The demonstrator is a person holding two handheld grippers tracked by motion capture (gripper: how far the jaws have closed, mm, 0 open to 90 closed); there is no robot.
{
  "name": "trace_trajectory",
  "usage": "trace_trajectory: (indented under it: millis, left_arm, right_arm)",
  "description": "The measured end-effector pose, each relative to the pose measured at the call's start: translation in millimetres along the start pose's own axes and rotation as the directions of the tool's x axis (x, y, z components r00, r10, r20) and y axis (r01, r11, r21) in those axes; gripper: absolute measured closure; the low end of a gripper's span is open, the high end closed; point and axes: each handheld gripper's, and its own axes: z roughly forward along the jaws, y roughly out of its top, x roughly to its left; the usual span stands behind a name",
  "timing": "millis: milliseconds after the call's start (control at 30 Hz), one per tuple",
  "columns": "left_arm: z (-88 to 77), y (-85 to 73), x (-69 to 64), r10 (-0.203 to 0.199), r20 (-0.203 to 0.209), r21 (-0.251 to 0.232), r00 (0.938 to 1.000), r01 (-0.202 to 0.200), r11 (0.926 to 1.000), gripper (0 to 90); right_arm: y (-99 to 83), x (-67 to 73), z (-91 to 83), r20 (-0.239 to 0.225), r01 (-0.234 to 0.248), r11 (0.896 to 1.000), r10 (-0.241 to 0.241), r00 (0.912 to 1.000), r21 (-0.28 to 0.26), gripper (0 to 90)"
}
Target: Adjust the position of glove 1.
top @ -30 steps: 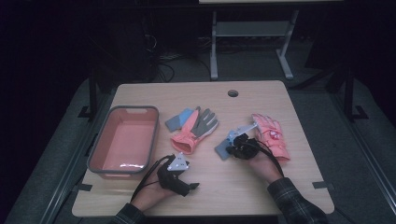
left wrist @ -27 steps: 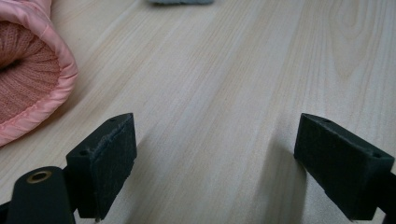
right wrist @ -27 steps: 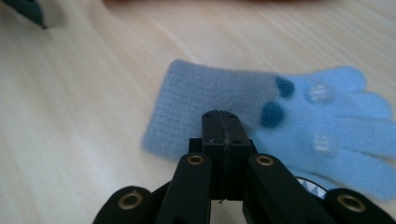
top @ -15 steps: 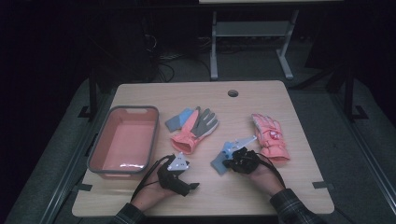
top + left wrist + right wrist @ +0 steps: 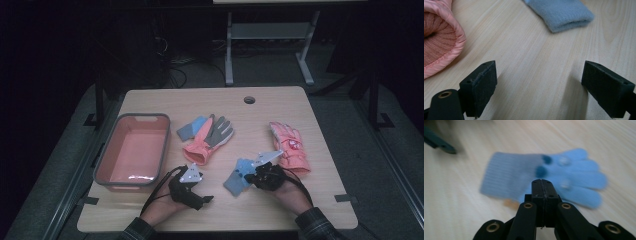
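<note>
The right gripper (image 5: 256, 171) is held with jaws pressed together over the blue glove (image 5: 544, 178), which lies flat on the counter (image 5: 300, 210) near-centre. The left gripper (image 5: 200, 196) is rested with jaws spread beside the pink glove (image 5: 207, 137).

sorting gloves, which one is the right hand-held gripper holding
The small blue glove in the right hand-held gripper, plain knit; the pink glove and pink-grey glove lie untouched.
</note>
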Motion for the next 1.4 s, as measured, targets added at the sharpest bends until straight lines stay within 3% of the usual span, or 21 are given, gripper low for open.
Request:
trace_trajectory:
  millis: [100, 267, 533, 1000, 1167, 1400]
  left_arm:
    - [0.4, 0.2, 0.3, 0.002, 0.000, -0.001, 1.0000, -0.002, 1.0000, 12.3]
    - [0.6, 0.3, 0.3, 0.002, 0.000, -0.003, 1.0000, -0.002, 1.0000, 12.3]
    - [0.6, 0.3, 0.3, 0.002, 0.000, -0.002, 1.0000, -0.002, 1.0000, 12.3]
    - [0.5, 0.9, 0.6, 0.003, -0.002, 0.005, 1.0000, -0.003, 1.0000, 12.3]
    - [0.9, 0.9, 0.6, 0.000, -0.008, 0.003, 1.0000, 0.000, 1.0000, 12.2]
    - [1.0, 1.0, 0.5, -0.001, -0.009, 0.003, 1.0000, 0.001, 1.0000, 12.2]
  right_arm:
    - [-4.3, -10.7, -2.0, 0.028, -0.021, 1.000, 0.021, 0.9994, 0.000, 89.6]
    - [-7.4, -16.2, 0.7, 0.024, -0.036, 0.999, 0.036, 0.9991, 0.004, 89.8]
    - [-11.9, -2.2, -1.1, 0.005, 0.011, 1.000, -0.011, 0.9999, 0.018, 89.9]
    - [-28.2, 13.2, -13.2, -0.026, 0.038, 0.999, -0.038, 0.9989, 0.016, 89.3]
    - [-30.2, 10.7, -25.1, -0.005, 0.011, 0.999, -0.012, 0.9999, -0.034, 72.3]
    - [-50.5, -4.2, -37.4, 0.020, -0.050, 0.995, 0.052, 0.9985, -0.082, 39.6]
